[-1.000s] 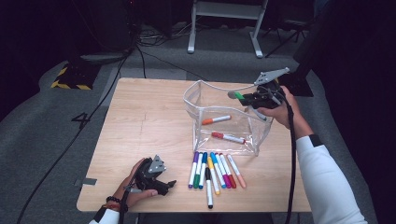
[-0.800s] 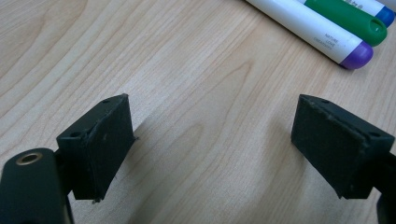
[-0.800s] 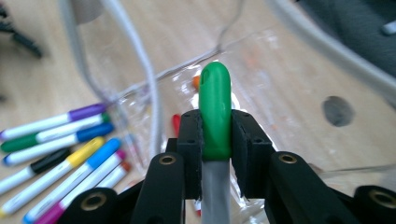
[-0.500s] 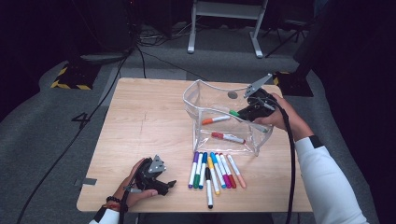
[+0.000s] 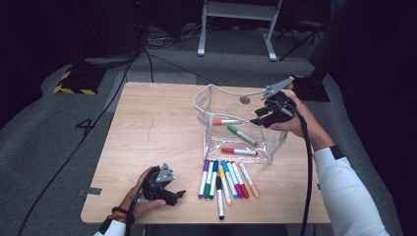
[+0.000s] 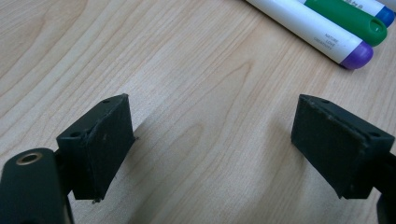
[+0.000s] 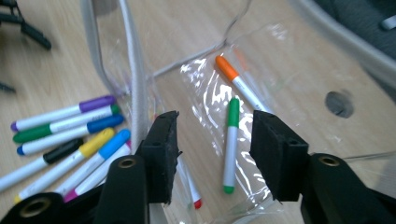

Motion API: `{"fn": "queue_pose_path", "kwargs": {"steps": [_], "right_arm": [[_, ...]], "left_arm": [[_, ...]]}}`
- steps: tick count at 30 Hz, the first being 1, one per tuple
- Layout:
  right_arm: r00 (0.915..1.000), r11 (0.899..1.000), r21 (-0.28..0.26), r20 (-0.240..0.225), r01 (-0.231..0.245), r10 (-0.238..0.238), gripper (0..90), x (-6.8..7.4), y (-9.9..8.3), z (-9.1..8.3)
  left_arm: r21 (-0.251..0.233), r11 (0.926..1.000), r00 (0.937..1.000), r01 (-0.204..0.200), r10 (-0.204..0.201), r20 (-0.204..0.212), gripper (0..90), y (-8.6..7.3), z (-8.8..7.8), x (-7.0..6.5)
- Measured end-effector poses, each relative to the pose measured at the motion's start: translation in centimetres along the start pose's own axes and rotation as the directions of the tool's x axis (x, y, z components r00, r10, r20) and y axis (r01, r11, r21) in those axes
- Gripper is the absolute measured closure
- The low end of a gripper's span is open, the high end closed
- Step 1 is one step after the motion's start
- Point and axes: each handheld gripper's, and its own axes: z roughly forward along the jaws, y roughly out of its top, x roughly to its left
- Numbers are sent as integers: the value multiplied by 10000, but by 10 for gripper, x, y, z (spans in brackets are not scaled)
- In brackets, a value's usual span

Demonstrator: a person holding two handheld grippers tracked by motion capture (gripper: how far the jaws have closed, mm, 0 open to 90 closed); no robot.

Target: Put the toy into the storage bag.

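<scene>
While my right gripper [image 5: 260,117] hangs with its jaws just sprung apart, empty, over the clear pouch [image 5: 212,101] where the green marker [image 5: 242,134] lies, I eye the next light, slick marker [image 5: 220,192] at six o'clock, mid-barrel.

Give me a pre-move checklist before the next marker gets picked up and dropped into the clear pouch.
1. Right gripper emptied: ok, jaws have just been opening, nothing between them.
2. Green marker inside clear pouch: ok, beside the orange marker and red marker.
3. Pouch mouth open: ok.
4. Row of markers on table within reach: ok.
5. Left gripper free: ok, open, resting over bare wood.
</scene>
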Motion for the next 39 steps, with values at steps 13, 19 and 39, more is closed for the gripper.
{"fn": "queue_pose_path", "kwargs": {"steps": [13,19,39], "right_arm": [[9948,9588,-2837,916,-169,446,451,16,-38,-73],[9926,9428,-3334,1153,25,381,441,35,-77,-93],[9917,9522,-2824,194,-1168,1274,429,91,-184,-2]], "left_arm": [[2,10000,10000,-3,3,-1,131,0,0,0],[3,10000,10000,10,-10,-10,132,0,0,0],[6,10000,10000,-3,3,-3,132,0,0,0]]}}
